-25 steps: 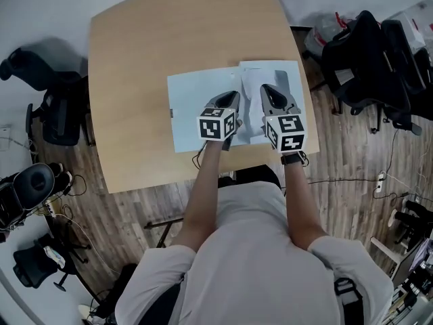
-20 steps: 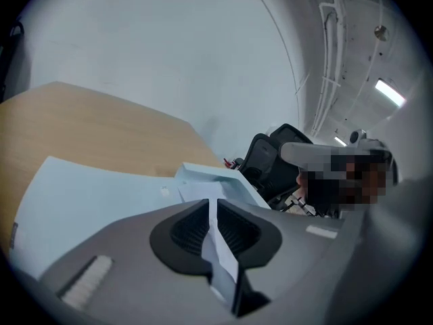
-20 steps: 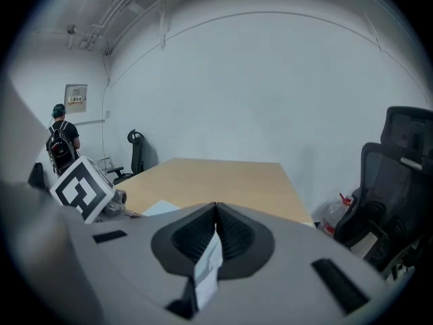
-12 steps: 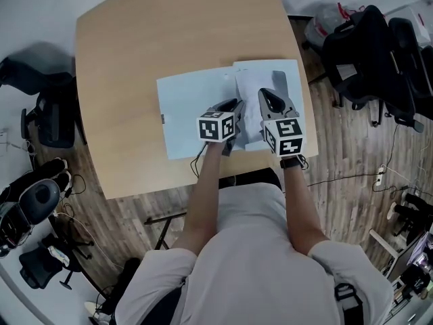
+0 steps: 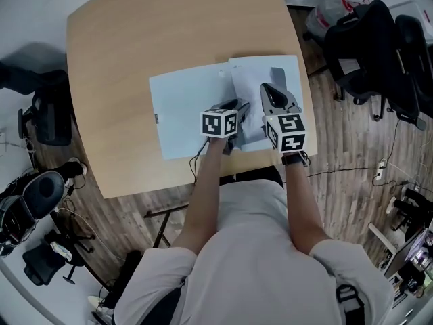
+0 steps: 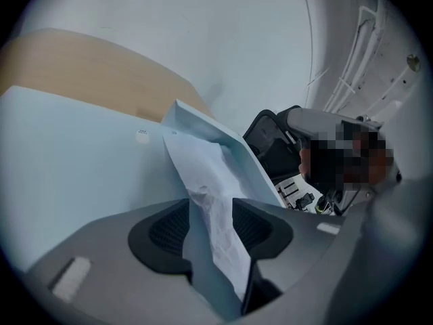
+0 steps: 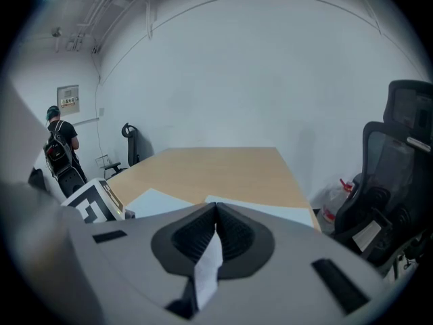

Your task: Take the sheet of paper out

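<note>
While the right gripper [image 5: 266, 91] [image 7: 215, 234] has its jaws pressed together on a narrow edge of the sheet of paper [image 5: 247, 87] [image 7: 207, 271], that small pinch carries the whole pull. A sharp or skewed draw could tear the edge or let it slip free.

The left gripper [image 5: 238, 107] [image 6: 210, 225] has just been opening its jaws. They now stand spread, with the creased sheet [image 6: 203, 178] and the raised cover [image 6: 235, 151] between them, and neither is gripped.

Nothing restrains the folder [image 5: 183, 114], which lies open on the tabletop [image 5: 169, 32]. It may drag along with the sheet, or the cover may fall back onto it.

Farther out, the right half of the folder lies near the tabletop edge, so a sideways pull could slide it off.
</note>
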`<state>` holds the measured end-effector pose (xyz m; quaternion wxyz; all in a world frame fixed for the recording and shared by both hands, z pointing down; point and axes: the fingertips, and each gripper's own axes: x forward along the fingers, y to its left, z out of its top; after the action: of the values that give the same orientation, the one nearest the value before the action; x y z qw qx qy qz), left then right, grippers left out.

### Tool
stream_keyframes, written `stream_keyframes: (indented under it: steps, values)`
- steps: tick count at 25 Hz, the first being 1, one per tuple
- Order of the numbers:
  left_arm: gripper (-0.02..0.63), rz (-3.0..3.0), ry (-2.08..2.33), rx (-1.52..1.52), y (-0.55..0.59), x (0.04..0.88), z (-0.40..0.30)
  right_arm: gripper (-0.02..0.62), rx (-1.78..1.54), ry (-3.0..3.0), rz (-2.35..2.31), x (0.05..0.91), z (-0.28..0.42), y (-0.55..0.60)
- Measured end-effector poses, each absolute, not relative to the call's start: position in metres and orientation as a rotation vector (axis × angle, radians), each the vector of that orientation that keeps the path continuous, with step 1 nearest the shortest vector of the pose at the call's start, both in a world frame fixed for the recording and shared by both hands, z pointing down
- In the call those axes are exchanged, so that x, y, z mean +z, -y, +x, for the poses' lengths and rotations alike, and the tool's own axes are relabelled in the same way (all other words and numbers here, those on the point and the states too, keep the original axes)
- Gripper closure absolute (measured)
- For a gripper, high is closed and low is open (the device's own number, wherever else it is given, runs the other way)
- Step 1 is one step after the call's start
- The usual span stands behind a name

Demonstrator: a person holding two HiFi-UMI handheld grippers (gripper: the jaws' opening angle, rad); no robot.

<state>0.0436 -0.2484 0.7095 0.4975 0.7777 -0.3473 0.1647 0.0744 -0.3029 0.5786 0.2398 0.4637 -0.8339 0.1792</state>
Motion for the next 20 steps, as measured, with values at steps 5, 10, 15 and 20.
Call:
stream_keyframes:
  steps: [5, 10, 15, 20]
  values:
    - [0.419, 1.861, 0.821, 0.395, 0.248, 0.714, 0.053, 0.583, 0.504, 2.281, 1.262, 0.582, 0.080, 0.308]
    - [0.419, 1.847, 0.818, 0.373, 0.254, 0.715, 0.058, 0.583, 0.519, 2.282, 1.256, 0.586, 0.085, 0.314]
    - [0.427, 1.832, 0.846, 0.383, 0.256, 0.715, 0.056, 0.583, 0.533, 2.285, 1.251, 0.588, 0.088, 0.315]
    - [0.492, 1.842, 0.869, 0.413, 0.256, 0.713, 0.054, 0.583, 0.542, 2.300, 1.256, 0.586, 0.087, 0.314]
